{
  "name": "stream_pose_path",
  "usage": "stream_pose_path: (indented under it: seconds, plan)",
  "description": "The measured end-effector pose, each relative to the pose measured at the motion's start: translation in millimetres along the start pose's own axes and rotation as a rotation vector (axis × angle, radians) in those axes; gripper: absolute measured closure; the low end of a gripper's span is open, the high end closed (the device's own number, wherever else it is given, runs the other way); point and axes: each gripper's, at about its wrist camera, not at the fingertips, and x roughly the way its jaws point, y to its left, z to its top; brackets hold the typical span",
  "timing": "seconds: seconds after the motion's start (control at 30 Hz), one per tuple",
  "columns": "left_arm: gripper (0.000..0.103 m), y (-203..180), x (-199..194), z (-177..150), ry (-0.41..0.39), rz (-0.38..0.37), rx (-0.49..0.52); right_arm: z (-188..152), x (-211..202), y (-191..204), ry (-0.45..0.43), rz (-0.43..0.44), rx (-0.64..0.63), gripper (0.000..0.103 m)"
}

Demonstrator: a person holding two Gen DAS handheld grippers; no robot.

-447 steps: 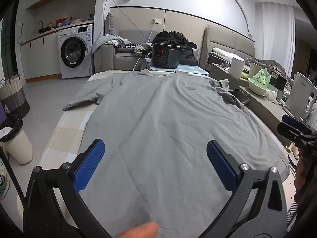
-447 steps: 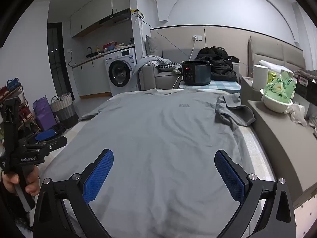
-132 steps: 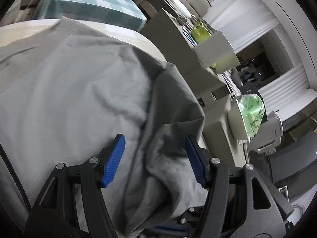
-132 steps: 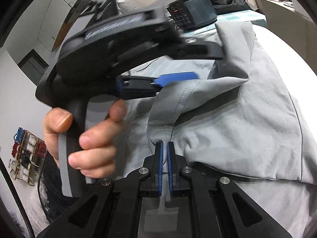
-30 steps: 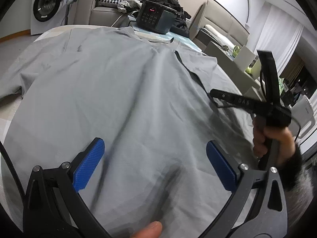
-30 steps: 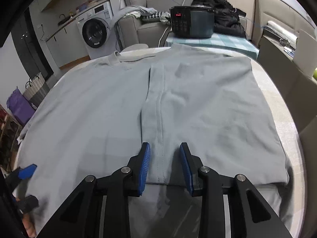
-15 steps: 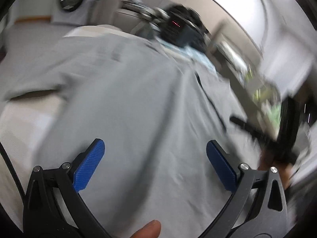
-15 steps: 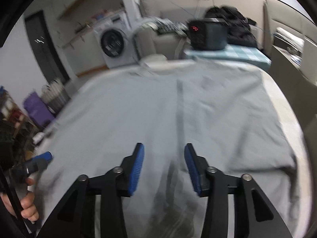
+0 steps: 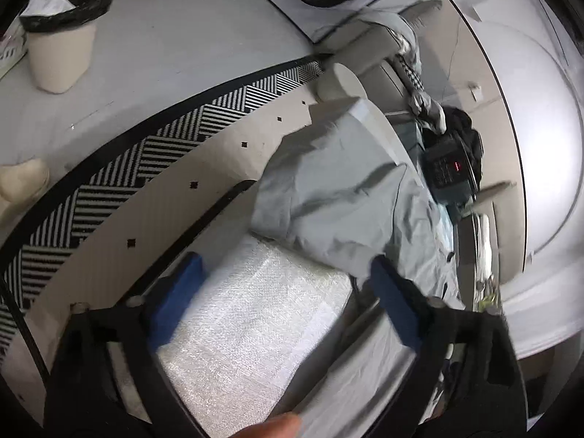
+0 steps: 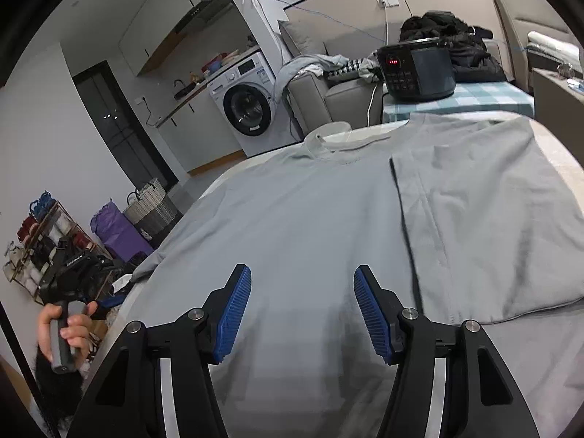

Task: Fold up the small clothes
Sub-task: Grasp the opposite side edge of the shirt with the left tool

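A grey T-shirt (image 10: 292, 219) lies spread flat on the table, its right side folded over as a flap (image 10: 474, 219) towards the middle. My right gripper (image 10: 304, 310) hovers over the shirt's lower middle; its jaws are opening and nothing is between them. In the left wrist view the shirt's left sleeve (image 9: 328, 197) hangs over the table's left edge. My left gripper (image 9: 286, 292) points down at that edge just short of the sleeve, rolled sideways. Its jaws are closing, with only the white textured table cover (image 9: 255, 328) between them. A hand (image 10: 62, 328) holds it at the far left.
A black-and-white striped rug (image 9: 109, 189) and a lined waste bin (image 9: 58, 47) are on the floor to the left. Behind the table stand a dark cooker (image 10: 416, 69), a sofa with clothes and a washing machine (image 10: 248, 109). A woven basket (image 10: 153, 204) sits at the left.
My left gripper has swung from over the shirt to the table's left edge and rolled sideways. My right gripper's jaws have spread off the folded flap's edge and shifted left.
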Motion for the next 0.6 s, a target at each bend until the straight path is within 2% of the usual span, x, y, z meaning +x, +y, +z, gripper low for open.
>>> stream_pose_path:
  seconds: [0.07,0.17,0.23,0.5,0.53,0.57,0.6]
  plan:
    - [0.027,2.7,-6.1,-4.1,0.004,-0.059,-0.013,-0.8,-0.9,-0.5,0.004,-0.001,0.004,0.042]
    - [0.028,5.8,-3.7,-12.7,0.067,-0.145,-0.051,-1.6,1.9,1.7,0.020,0.009,-0.006,0.042]
    - [0.030,3.4,7.0,-14.8,0.089,-0.163,-0.055,-3.9,2.9,5.2,0.025,0.008,-0.025,0.042]
    - [0.030,-19.4,34.8,7.6,0.046,-0.114,-0.114,-11.5,4.1,23.8,0.029,0.022,-0.121,0.042]
    - [0.038,-24.3,39.4,11.3,0.034,-0.082,-0.117,-11.8,3.7,24.1,0.028,0.026,-0.122,0.042]
    - [0.054,-27.3,42.1,13.3,0.023,-0.046,-0.118,-12.1,4.0,24.3,0.031,0.029,-0.126,0.042]
    - [0.062,-29.6,44.8,16.5,0.013,-0.008,-0.122,-12.2,4.3,24.0,0.032,0.028,-0.126,0.042]
